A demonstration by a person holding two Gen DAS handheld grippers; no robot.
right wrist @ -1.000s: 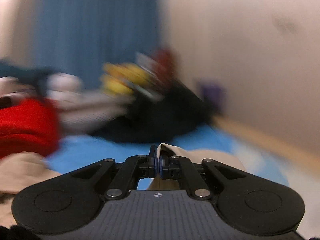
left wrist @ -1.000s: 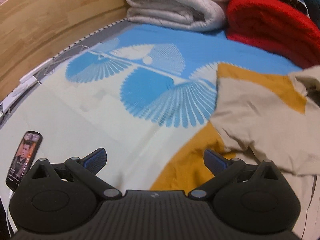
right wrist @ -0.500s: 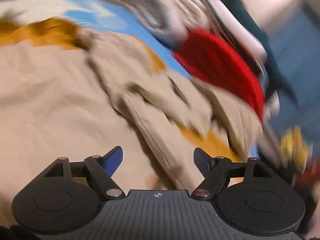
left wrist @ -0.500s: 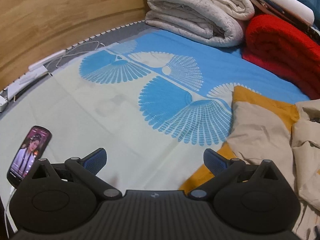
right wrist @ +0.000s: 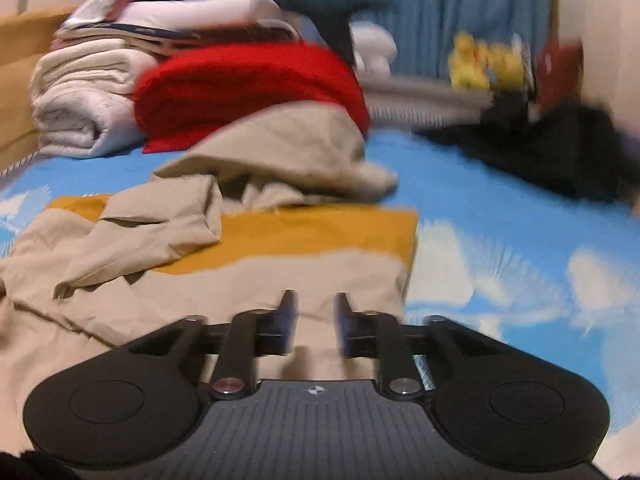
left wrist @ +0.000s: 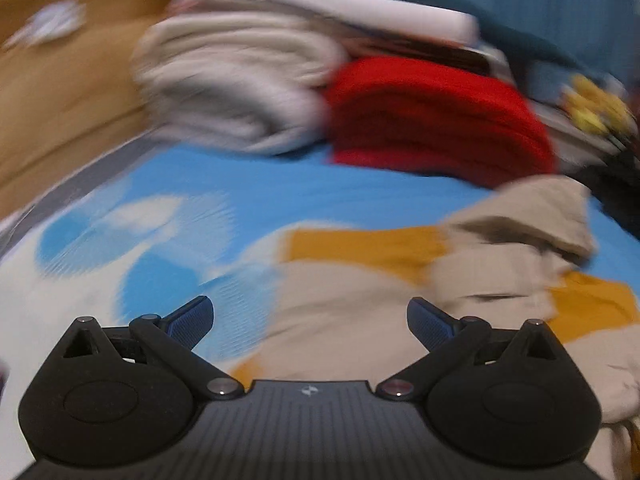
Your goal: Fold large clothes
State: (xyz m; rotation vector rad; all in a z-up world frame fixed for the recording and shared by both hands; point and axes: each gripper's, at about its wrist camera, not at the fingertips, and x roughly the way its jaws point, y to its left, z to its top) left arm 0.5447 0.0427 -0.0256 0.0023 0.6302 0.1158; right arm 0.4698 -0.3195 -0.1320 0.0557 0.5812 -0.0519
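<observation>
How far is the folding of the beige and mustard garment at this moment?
Early stage. Done: the beige and mustard garment is spread on the bed sheet, but its upper part is bunched. In hand: nothing; the left gripper is open above the fabric, and the right gripper is closing with no cloth between its pads. Left: smooth the bunched part and make all folds.

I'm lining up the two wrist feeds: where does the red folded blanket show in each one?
Left wrist: the red folded blanket sits upper right of centre, right of the cream folded bedding, blurred.
Right wrist: the red folded blanket sits upper left of centre, behind the raised beige garment.
Shared landmark: the mustard-yellow band on the garment, lying on the blue sheet.
</observation>
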